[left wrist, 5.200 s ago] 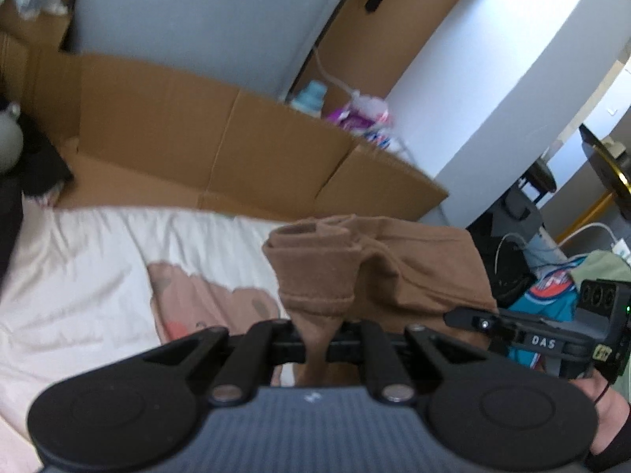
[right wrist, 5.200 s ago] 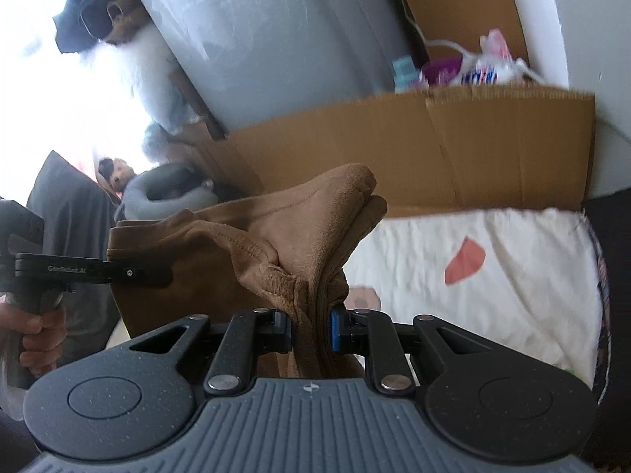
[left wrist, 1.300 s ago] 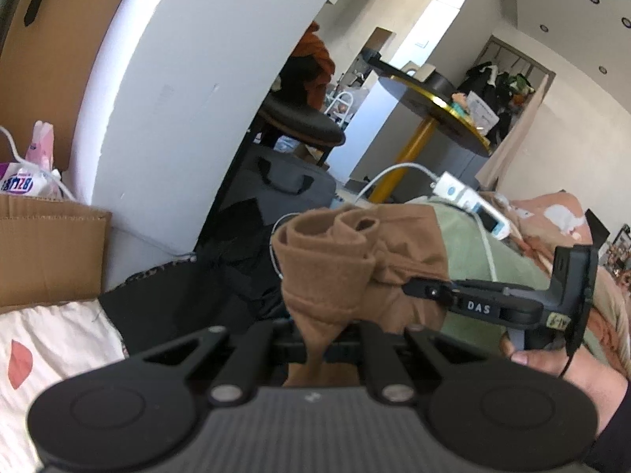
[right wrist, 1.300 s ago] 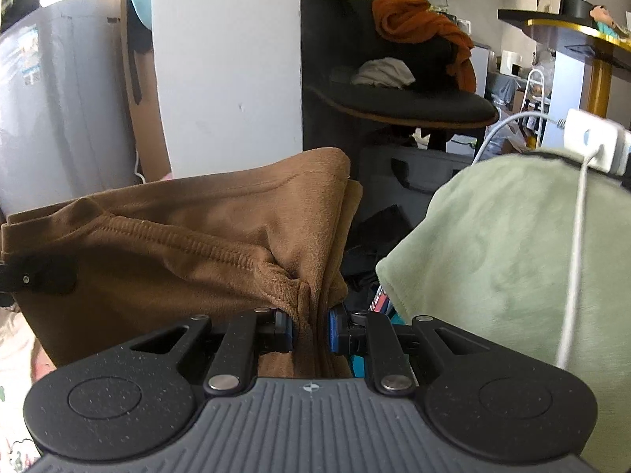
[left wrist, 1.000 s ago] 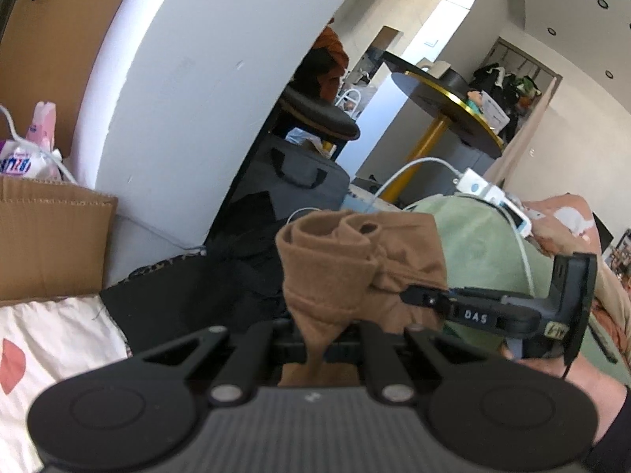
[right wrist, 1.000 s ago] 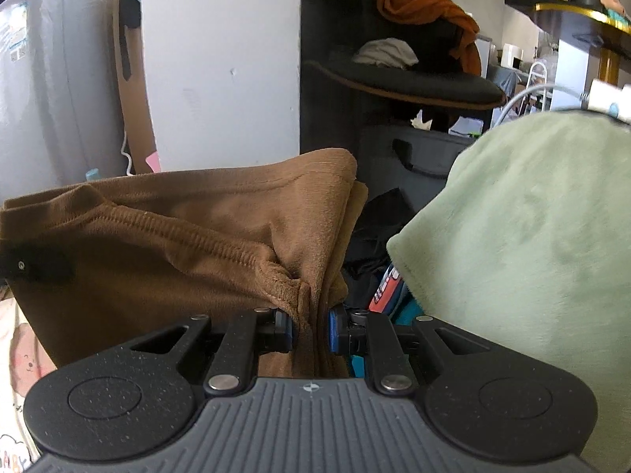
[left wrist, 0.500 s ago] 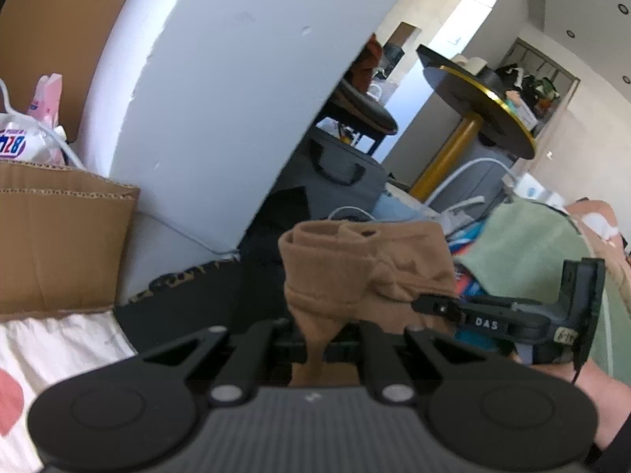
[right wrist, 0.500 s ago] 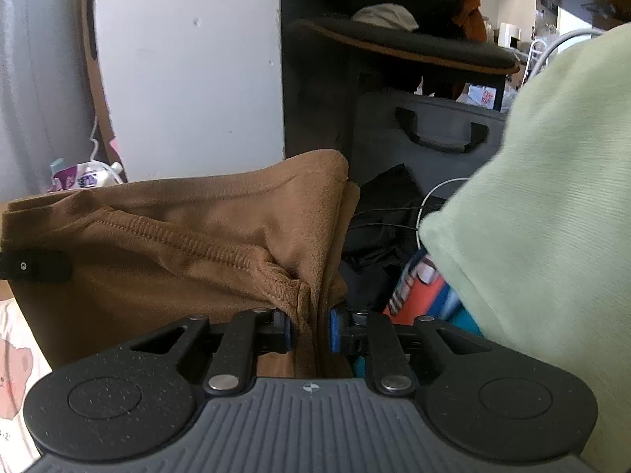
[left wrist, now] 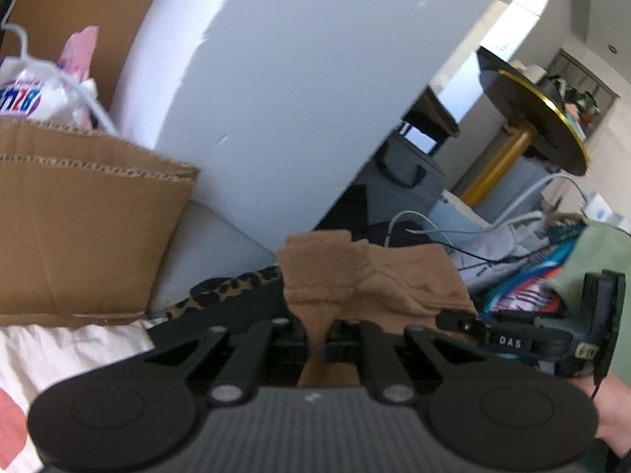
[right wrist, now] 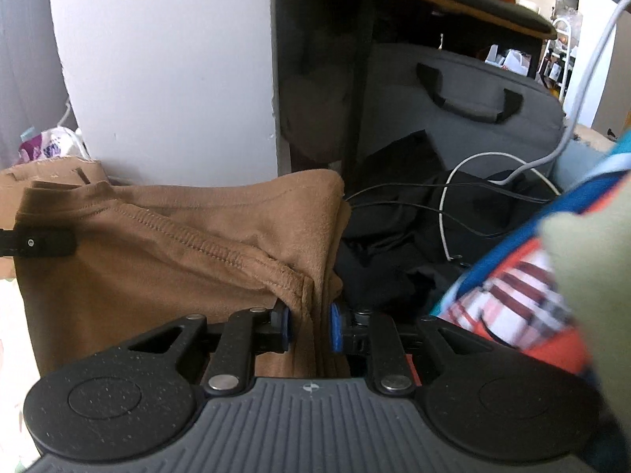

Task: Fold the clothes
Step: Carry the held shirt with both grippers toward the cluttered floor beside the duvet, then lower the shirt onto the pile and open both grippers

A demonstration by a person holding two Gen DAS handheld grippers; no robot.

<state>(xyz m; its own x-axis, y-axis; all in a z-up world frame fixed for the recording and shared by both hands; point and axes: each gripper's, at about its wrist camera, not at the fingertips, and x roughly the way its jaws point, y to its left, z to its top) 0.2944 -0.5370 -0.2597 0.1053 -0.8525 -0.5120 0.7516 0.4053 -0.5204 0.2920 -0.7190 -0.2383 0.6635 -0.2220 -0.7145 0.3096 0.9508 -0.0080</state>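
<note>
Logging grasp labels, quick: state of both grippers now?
Left gripper: shut on the brown knit garment.
Right gripper: shut on the same garment.

A broad white wall (left wrist: 299,90) rises ahead of the left gripper, with a cardboard panel (left wrist: 79,228) to its left. Farther right stands a round dark table (left wrist: 540,126) with a gold rim on a gold post. Ahead of the right gripper sits a grey case (right wrist: 465,90) with black handles, white cables (right wrist: 493,165) trailing before it.
</note>
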